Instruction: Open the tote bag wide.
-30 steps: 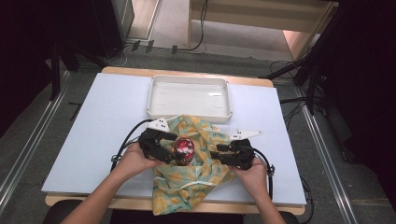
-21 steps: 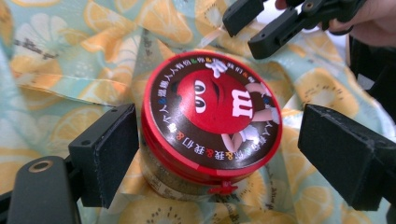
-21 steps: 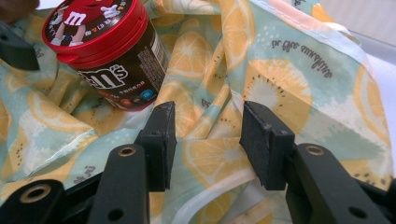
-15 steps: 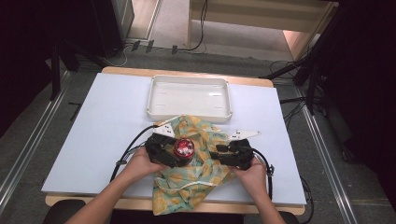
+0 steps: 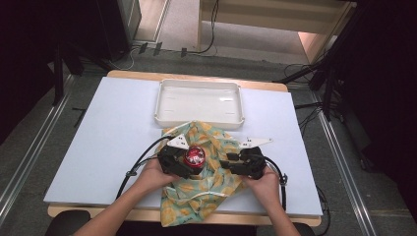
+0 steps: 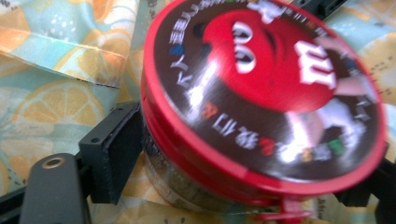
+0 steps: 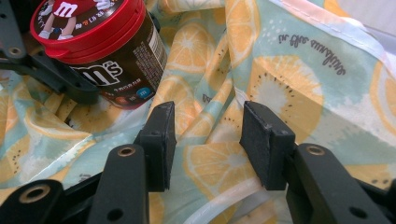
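I have the pale worktop (image 5: 98, 147) under me, with a white tray (image 5: 199, 101) at its far edge, well behind the work. In front of the tray a cloth printed with orange slices (image 5: 206, 189) lies crumpled, its near end hanging over the worktop's edge. On that cloth, between my two hands, sits a small dark jar (image 7: 123, 60) with a red lid (image 6: 264, 93), tilted a little. My left tool (image 5: 184, 162) grips the jar's body just under the lid, one pad (image 6: 119, 154) pressed flat to its side. My right tool (image 7: 205, 144) rests just beside the jar with its jaws partly apart, cloth between them, the pads not pinching it.
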Tool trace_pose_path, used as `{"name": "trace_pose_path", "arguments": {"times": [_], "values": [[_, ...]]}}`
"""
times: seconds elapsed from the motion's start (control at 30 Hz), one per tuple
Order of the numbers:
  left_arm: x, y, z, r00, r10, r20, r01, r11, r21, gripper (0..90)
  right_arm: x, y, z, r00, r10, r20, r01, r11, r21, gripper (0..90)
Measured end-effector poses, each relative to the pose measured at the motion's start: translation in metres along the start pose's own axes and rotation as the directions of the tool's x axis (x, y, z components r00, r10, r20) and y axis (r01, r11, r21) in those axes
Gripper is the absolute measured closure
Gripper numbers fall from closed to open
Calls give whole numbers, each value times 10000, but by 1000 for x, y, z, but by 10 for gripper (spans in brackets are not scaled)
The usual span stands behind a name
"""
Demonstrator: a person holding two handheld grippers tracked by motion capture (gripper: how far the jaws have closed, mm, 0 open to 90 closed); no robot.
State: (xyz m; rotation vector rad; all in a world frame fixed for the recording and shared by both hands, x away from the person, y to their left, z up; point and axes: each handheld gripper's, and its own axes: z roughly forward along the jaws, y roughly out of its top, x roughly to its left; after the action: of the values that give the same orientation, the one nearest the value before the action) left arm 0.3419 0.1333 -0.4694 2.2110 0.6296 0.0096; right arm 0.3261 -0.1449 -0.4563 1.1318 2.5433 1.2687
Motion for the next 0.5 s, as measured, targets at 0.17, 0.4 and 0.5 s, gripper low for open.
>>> {"name": "trace_pose_path", "arguments": {"times": [0.17, 0.4, 0.5], "values": [[-6, -1, -3, 9983, 407, -428, -413, 9990, -150, 207, 0, 0, 0, 10000, -6, -20, 6, 10000, -33, 558], [-10, 4, -11, 9964, 515, -666, -522, 9986, -92, 257, 1, 0, 0, 10000, -19, -76, 19, 10000, -92, 554], [-12, 7, -14, 9951, 650, -745, -657, 9978, -62, 257, 2, 0, 0, 9999, -39, -94, 38, 9999, -149, 555]]}}
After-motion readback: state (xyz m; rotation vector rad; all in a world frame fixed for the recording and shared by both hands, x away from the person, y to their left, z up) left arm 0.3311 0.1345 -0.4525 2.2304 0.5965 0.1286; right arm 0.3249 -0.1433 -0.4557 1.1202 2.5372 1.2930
